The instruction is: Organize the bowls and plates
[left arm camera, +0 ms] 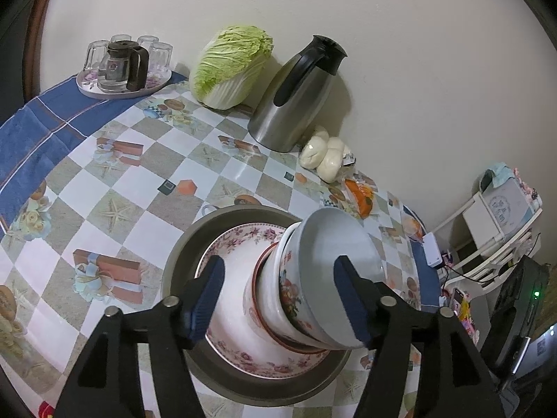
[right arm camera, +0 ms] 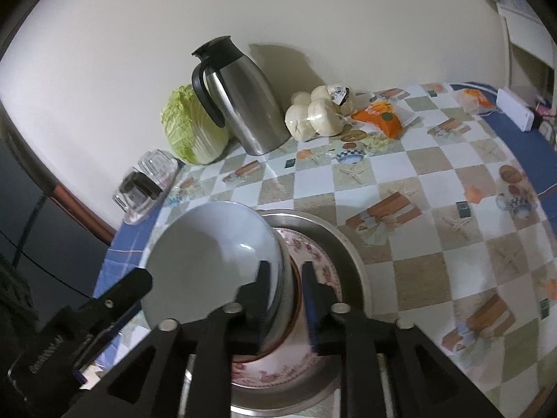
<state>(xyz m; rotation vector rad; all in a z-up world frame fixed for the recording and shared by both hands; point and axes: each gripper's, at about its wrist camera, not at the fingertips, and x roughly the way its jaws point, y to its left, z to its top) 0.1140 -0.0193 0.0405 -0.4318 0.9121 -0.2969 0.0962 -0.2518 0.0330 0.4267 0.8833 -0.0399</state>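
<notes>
We are seeing nested bowls, the plain white bowl (left arm camera: 334, 244) topmost, sitting centrally on a floral plate (left arm camera: 243, 244) inside a metal pan (left arm camera: 181, 244), leaning toward three o'clock.

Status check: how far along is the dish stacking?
Done: floral plate sits in the metal pan, floral bowls nested on it, white bowl on top. In hand: right gripper straddles the white bowl's rim, not pinching; left gripper open around the stack. Left: likely withdrawing both; no other loose dishes show.
</notes>
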